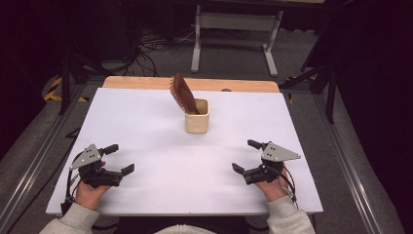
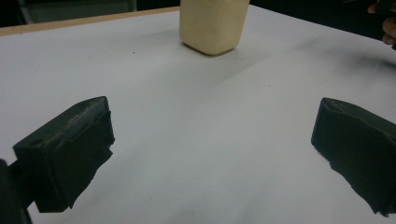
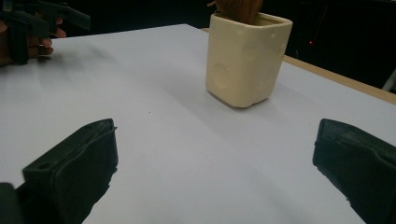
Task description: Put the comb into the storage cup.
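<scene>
one cream cup (image 1: 197, 122), one brown brush (image 1: 183, 94), one white table (image 1: 146, 126), two claws.

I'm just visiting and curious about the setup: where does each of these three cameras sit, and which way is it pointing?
High view: fixed above the person's side, looking forward and down on the white table; both forearms, the left gripper and the right gripper show.
Left gripper view: rides the left gripper, looking low across the table between its open black jaws.
Right gripper view: rides the right gripper, facing the table between its open jaws.
Shared: both gripper views face the cream cup, which holds a brown brush.
</scene>
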